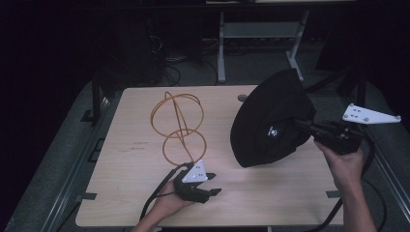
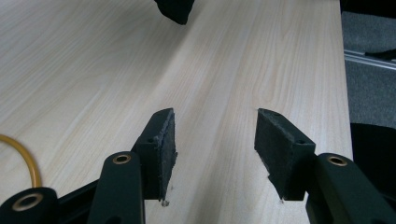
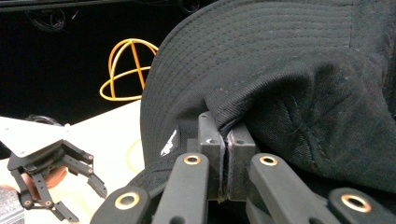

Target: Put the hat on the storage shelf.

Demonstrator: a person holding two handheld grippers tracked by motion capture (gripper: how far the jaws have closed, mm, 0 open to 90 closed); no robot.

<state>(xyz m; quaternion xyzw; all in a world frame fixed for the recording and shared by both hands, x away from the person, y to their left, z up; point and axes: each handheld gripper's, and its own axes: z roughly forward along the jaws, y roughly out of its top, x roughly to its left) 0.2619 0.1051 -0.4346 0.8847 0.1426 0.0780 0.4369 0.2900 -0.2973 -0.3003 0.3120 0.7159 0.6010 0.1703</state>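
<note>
Nearest the high camera, the left gripper (image 1: 215, 191) rested low over the near part of the wooden table (image 1: 270, 203), its foam-lined jaws standing apart with only bare, pale wood grain between them. Open tabletop stretched ahead of it, and the near edge lay just behind the hand. To the right, the right gripper (image 1: 300, 123) had its jaws pinched together on a fold of fabric of the black cap (image 3: 280, 70), near the table's right edge. That cap was held up on edge, its lower rim close to or touching the wood; which, I could not tell. Its long axis ran steeply, from the near-left rim up toward the far right, with its crown facing the camera. Rows of stitching ringed the stiff brim, and a small white emblem marked the cloth. Well apart, toward the far left, stood a yellow wire frame (image 1: 177, 123) of thin round hoops.
</note>
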